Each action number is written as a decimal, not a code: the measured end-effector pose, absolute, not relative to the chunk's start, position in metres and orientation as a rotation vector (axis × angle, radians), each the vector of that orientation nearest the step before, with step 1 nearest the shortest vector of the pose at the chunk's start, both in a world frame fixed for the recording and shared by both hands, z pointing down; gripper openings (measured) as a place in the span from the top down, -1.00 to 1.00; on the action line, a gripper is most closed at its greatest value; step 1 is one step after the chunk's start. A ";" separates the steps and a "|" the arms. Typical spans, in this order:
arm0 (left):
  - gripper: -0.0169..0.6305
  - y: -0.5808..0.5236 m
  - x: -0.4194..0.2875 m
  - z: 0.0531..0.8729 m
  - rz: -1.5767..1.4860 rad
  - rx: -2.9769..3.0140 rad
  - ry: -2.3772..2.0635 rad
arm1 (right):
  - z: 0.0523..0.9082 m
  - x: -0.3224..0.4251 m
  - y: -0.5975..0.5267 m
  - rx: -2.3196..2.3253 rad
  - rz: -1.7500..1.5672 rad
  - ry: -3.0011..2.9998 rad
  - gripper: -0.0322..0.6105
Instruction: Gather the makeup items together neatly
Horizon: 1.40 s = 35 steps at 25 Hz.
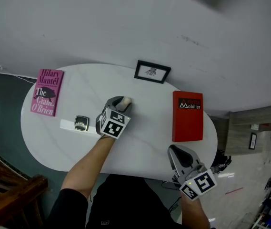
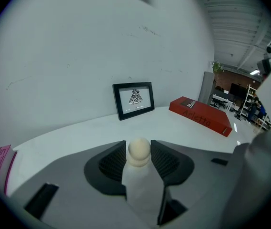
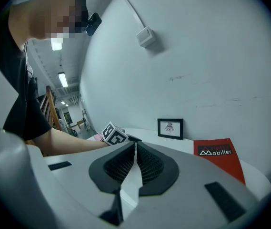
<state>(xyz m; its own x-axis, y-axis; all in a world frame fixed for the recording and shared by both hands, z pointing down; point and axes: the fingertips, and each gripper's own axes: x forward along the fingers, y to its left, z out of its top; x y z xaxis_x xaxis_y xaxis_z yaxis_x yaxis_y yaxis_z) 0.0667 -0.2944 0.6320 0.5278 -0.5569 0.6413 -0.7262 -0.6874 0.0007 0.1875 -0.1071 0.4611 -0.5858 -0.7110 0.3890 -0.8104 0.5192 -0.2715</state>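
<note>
My left gripper [image 1: 120, 102] is over the middle of the white round table [image 1: 140, 137], shut on a small white item with a rounded cream tip [image 2: 139, 151]. That tip [image 1: 125, 100] pokes out past the fingertips in the head view. Whether the item touches the table is hidden. Just left of the gripper a small black compact [image 1: 81, 123] lies on a flat white strip [image 1: 66, 124]. My right gripper [image 1: 175, 152] hovers at the table's near right edge, shut with nothing between its pads [image 3: 145, 163].
A pink book [image 1: 46, 91] lies at the table's far left and a red book [image 1: 188, 115] at the right. A black-framed picture [image 1: 152, 71] stands at the back edge against the wall. A wooden chair [image 1: 6, 185] is at lower left.
</note>
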 end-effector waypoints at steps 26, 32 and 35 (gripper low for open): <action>0.55 -0.189 0.029 0.586 0.730 2.454 -1.335 | 0.431 0.159 -0.090 1.124 0.530 -2.606 0.78; 0.54 -0.181 0.032 0.599 0.741 2.461 -1.331 | 0.446 0.154 -0.080 1.099 0.568 -2.578 0.78; 0.54 -0.180 0.033 0.607 0.751 2.456 -1.316 | 0.449 0.154 -0.077 1.100 0.574 -2.570 0.78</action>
